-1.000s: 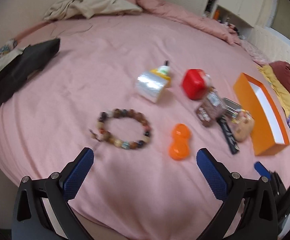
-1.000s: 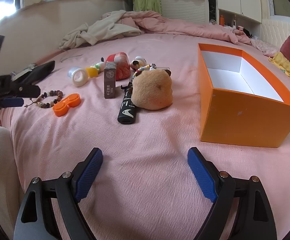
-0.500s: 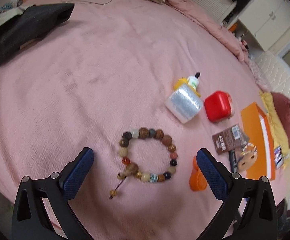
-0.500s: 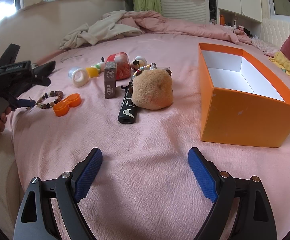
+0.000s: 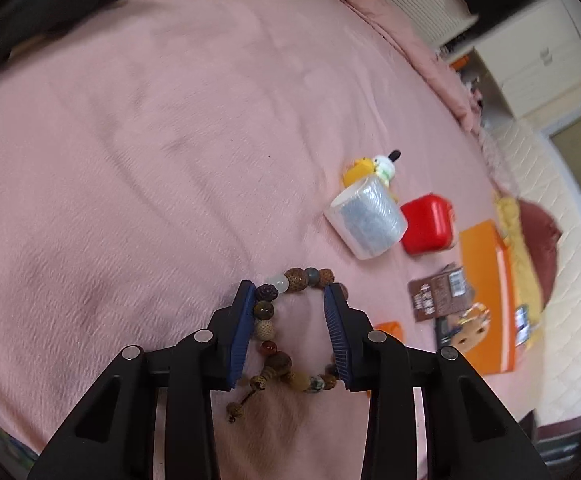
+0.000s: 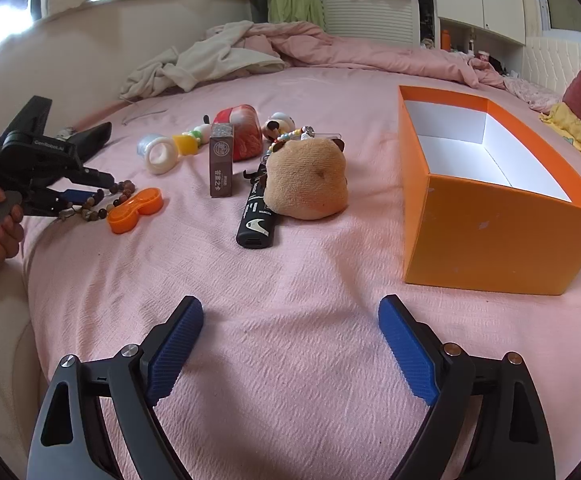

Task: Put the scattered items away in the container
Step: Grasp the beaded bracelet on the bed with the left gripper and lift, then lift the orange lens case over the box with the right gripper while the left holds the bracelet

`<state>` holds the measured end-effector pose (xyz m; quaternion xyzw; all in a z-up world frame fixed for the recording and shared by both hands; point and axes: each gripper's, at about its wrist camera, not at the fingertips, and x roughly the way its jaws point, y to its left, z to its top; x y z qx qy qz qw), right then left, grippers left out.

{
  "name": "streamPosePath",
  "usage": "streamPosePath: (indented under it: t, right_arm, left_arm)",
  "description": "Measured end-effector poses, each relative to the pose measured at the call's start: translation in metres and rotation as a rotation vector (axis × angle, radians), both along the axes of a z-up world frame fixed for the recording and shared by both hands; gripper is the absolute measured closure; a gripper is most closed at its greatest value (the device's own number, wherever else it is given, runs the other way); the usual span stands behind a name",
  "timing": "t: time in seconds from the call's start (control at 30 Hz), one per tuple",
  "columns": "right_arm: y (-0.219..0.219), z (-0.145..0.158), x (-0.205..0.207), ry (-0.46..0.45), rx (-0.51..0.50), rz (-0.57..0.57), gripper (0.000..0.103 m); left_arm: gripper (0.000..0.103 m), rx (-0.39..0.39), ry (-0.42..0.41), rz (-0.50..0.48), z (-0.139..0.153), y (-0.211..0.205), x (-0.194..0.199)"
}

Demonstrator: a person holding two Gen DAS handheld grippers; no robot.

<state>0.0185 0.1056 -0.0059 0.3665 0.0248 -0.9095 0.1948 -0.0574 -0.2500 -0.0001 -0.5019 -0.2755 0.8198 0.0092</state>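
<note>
A bracelet of mixed beads (image 5: 264,328) lies on the pink bed sheet (image 5: 170,140) near its front edge. My left gripper (image 5: 290,286) points down over it. Its jaws are closing, and the blue pads (image 5: 242,332) touch the ring of beads on both sides. In the right wrist view a hand holds that left gripper (image 6: 78,196) at the far left over the bracelet (image 6: 126,188). The orange box (image 6: 502,240) with a white inside stands open at the right. My right gripper (image 6: 290,303) hovers open above bare sheet in front of it, holding nothing.
Beside the bracelet lies an orange twin-lobed case (image 6: 134,210). Further on are a tape roll (image 5: 366,220), a yellow and white toy (image 5: 370,166), a red case (image 5: 428,224), a brown packet (image 6: 221,164), a black bar (image 6: 256,220) and a tan plush (image 6: 306,180). Crumpled bedding (image 6: 226,56) lies behind.
My left gripper moved forward and down onto the bracelet, then its jaws came in from wide open against the beads. The right gripper has kept still.
</note>
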Motion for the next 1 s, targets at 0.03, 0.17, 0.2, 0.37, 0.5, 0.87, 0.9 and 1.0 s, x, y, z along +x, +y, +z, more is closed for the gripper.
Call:
streamPosePath:
  t: [0.03,0.17,0.2,0.37,0.5,0.87,0.9,1.0]
  right_arm:
    - [0.0,0.0,0.0,0.0,0.0,0.0,0.013]
    - [0.002,0.0,-0.001,-0.002,-0.002,0.002,0.013]
    - [0.002,0.0,-0.001,-0.001,-0.001,0.002,0.013]
    - [0.0,0.001,-0.002,-0.008,0.011,0.0,0.013]
    - [-0.014,0.006,-0.003,-0.02,0.018,0.033,0.013]
    - [-0.114,0.005,-0.028,-0.069,0.002,0.12,0.013]
    - [-0.12,0.004,-0.031,-0.065,0.014,0.112,0.013]
    - [-0.137,0.004,-0.044,-0.066,0.036,0.124,0.014]
  left_arm:
    - [0.07,-0.044,-0.004,-0.015,0.002,0.006,-0.001]
    - [0.093,-0.095,-0.001,-0.026,0.005,0.013,0.002]
    - [0.093,-0.103,0.006,-0.028,0.007,0.016,0.003]
    - [0.092,-0.133,0.047,-0.045,0.017,0.028,0.014]
    - [0.092,-0.139,0.115,0.016,0.025,0.023,0.037]
    - [0.092,-0.2,0.154,0.184,0.032,0.002,0.059]
    - [0.092,-0.2,0.156,0.191,0.032,0.001,0.06]
    - [0.092,-0.2,0.168,0.209,0.033,-0.001,0.065]
